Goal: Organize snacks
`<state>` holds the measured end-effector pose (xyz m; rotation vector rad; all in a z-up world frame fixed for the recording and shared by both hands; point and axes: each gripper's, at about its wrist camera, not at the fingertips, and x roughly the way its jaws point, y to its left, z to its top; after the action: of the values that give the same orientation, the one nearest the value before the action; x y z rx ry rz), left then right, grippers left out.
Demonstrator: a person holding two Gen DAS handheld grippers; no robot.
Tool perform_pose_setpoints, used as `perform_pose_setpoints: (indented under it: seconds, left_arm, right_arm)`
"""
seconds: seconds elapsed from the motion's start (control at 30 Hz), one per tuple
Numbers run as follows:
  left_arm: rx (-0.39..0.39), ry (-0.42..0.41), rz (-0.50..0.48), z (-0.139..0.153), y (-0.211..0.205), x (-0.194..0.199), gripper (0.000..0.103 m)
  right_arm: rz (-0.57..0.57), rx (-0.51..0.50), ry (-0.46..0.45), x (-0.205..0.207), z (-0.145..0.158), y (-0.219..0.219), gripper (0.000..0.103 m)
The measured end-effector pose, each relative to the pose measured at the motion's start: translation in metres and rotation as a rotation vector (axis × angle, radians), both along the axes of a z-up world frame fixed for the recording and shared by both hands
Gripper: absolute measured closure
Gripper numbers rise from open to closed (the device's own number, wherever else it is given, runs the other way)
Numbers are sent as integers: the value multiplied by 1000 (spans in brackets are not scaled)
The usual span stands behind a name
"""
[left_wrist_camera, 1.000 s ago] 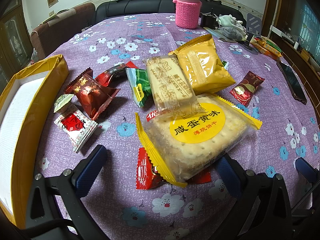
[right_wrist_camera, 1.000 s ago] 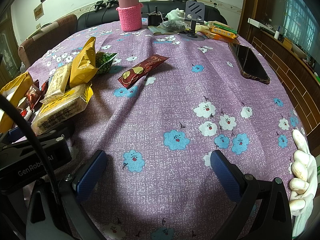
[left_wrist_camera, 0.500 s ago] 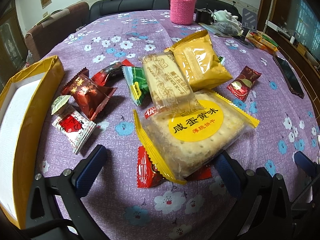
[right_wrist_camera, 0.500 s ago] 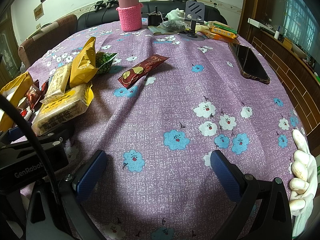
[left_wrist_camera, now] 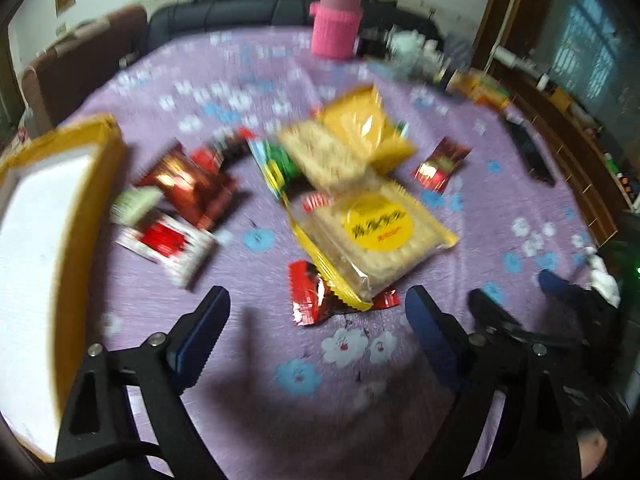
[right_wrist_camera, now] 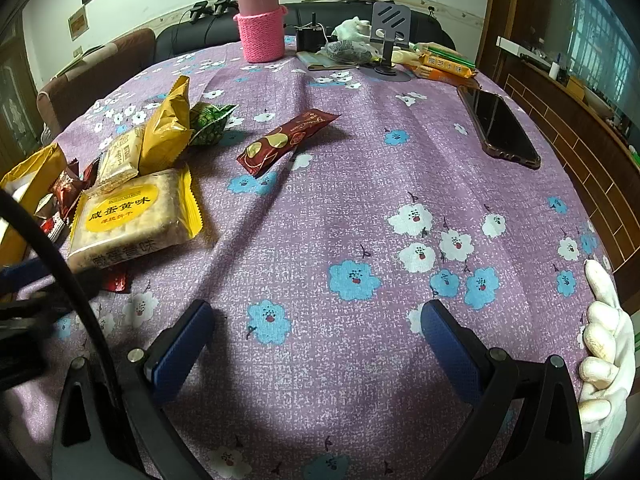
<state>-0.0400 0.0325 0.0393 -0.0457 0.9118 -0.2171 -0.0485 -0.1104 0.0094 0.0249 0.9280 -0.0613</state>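
A pile of snack packets lies on the purple flowered tablecloth. A large yellow-edged cracker pack (left_wrist_camera: 376, 236) lies in the middle, over a small red packet (left_wrist_camera: 310, 296); it also shows in the right wrist view (right_wrist_camera: 128, 216). Behind it are a pale biscuit pack (left_wrist_camera: 324, 156), a golden bag (left_wrist_camera: 368, 128) and a green packet (left_wrist_camera: 276, 164). Dark red and white-red packets (left_wrist_camera: 180, 216) lie to the left, beside a yellow box (left_wrist_camera: 44, 232). A maroon bar (right_wrist_camera: 286, 140) lies apart. My left gripper (left_wrist_camera: 316, 312) is open just short of the red packet. My right gripper (right_wrist_camera: 316, 320) is open over bare cloth.
A pink-sleeved flask (right_wrist_camera: 260, 20) stands at the far edge, with a phone stand (right_wrist_camera: 390, 36), orange packs (right_wrist_camera: 444, 66) and clutter. A phone (right_wrist_camera: 498, 126) lies at the right. A white-gloved hand (right_wrist_camera: 604, 344) holds the right gripper. The left gripper's body (right_wrist_camera: 24, 320) sits at the right view's left edge.
My left gripper has pulled back from the pile and lifted; its view is now blurred by motion. The right gripper has not moved. No packet has shifted.
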Motion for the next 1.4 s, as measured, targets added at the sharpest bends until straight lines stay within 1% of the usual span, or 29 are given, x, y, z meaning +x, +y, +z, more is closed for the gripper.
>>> perform_pose_setpoints:
  seconds: [0.07,0.1,0.13,0.2,0.27,0.33,0.4,0.47,0.5,0.53,0.57,0.6,0.63,0.67,0.73,0.8,0.9,0.93,1.0,1.07,1.1,1.2,1.33,1.4]
  left_arm:
    - [-24,-74,-4,19,12,-15,16]
    - [-24,-133,12,33,23,-28,16]
    - [-16,-161,25,40,30,-35,16]
    - [5,-203,67,54,51,-49,16]
    - [9,-214,107,61,69,-56,16]
    - [13,-244,164,66,89,-67,16]
    - [16,-310,222,75,110,-78,16]
    - [21,-396,277,84,119,-89,14]
    - [26,-456,305,90,123,-99,7]
    - [31,-514,327,95,128,-109,2]
    - [37,-551,339,99,130,-116,0]
    - [47,-576,348,102,131,-120,0]
    - [52,-578,349,104,133,-120,0]
    - [50,-565,344,104,135,-118,0]
    - [19,-507,318,98,138,-109,0]
    - [-13,-454,313,90,141,-102,0]
    - [-60,-387,296,77,148,-94,0]
    - [-61,-378,297,75,148,-94,0]
    - [-64,-359,295,69,150,-93,0]
    - [-69,-333,287,62,153,-89,0]
    - [-74,-322,281,61,153,-87,0]
    - [-89,-293,260,55,154,-84,0]
    - [-107,-269,240,51,157,-80,0]
    - [-110,-266,233,50,158,-80,0]
  right_arm:
    - [0,0,-1,0,0,0,0]
    - [0,1,0,-1,0,-1,0]
    - [5,0,2,-1,0,-2,0]
    - [22,10,35,2,1,-4,0]
    - [30,7,64,6,1,-6,0]
    - [40,5,80,7,0,-5,0]
    - [49,3,62,5,0,-6,0]
    - [47,2,43,2,-1,-5,0]
    - [48,0,52,2,0,-5,0]
    - [36,-3,62,2,0,-5,2]
    - [18,-13,60,0,3,-5,5]
    - [7,-26,38,-2,8,-4,15]
    - [12,-31,4,-4,16,-1,18]
    - [30,-25,-29,-6,25,4,18]
    - [76,10,-92,-8,44,16,18]
    - [129,51,-119,-5,56,29,18]
    - [213,118,-96,10,60,52,19]
    - [240,141,-93,16,60,59,26]
    - [276,157,-85,26,60,73,34]
    - [308,170,-73,38,61,88,40]
    - [316,166,-70,44,61,93,42]
    - [329,130,-54,60,60,111,43]
    - [308,67,8,84,43,124,43]
    - [299,62,24,90,37,127,44]
